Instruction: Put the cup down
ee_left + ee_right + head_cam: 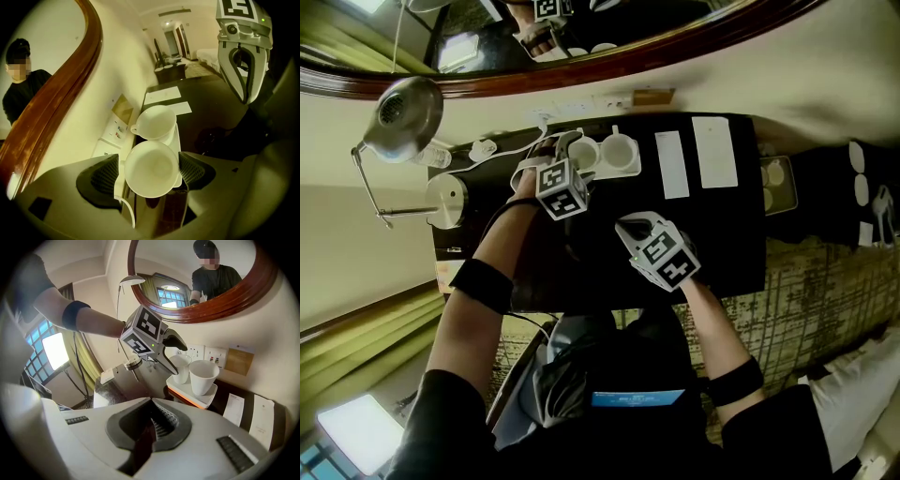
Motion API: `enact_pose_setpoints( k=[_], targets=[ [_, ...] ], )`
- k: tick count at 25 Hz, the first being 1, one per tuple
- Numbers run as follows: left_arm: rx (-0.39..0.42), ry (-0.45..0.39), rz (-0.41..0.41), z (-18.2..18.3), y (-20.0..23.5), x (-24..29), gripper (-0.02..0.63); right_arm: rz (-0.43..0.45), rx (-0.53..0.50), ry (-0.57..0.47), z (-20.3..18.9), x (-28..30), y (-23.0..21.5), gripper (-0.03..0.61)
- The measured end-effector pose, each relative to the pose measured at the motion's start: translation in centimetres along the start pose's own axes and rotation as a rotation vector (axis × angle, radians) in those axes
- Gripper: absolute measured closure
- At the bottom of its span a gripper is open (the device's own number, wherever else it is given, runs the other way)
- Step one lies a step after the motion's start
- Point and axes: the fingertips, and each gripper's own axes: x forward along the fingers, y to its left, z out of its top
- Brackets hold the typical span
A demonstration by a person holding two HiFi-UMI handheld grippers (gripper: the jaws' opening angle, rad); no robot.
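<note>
Nothing written can be read: the print on the two paper sheets (713, 150) beside the tray (197, 395) is too small, and so is whatever is on the tan card (238, 361) on the wall behind the tray. The tray is white and sits on the dark tabletop (722, 244). It carries the cup (151, 168) and a second cup (154, 121) side by side, both upright and empty.

The left gripper (149, 159) points steeply down over the tray. Its fingers (101, 176) stand apart around the cup, with a gap showing on one side. The left forearm (483, 286) stretches toward the tray. The right gripper (152, 423) hangs off the tray, on the person's side of it. Its fingers (164, 420) are closed together with nothing between them.
</note>
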Motion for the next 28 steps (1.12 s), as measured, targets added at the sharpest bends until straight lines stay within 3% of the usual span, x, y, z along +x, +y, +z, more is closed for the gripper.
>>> enact_pose_setpoints(
  k=[7, 12, 16, 21, 25, 28],
  targets=[
    [0.009, 0.016, 0.104, 2.3, 2.2, -6.1, 0.212, 0.006, -0.019, 0.001, -0.1, -0.8, 0.7, 0.577],
    [-0.042, -0.007, 0.153, 3.1, 1.4, -9.3, 0.221, 0.0, -0.055, 0.004, 0.2, -2.1, 0.9, 0.577],
    [-0.165, -0.06, 0.221, 3.4, -0.5, -11.4, 0.402, -0.012, -0.068, 0.008, -0.1, -3.6, 0.8, 0.577],
    [-0.35, -0.152, 0.29, 4.0, -1.7, -15.6, 0.552, -0.046, -0.089, 0.001, -0.2, -5.2, -0.2, 0.577],
    [-0.464, -0.201, 0.297, 4.0, -3.7, -17.7, 0.611, -0.089, -0.089, -0.014, -1.1, -6.4, -1.8, 0.577],
    [-0.563, -0.249, 0.274, 4.2, -5.4, -18.8, 0.612, -0.121, -0.066, -0.029, -1.5, -7.6, -2.9, 0.577]
  ],
)
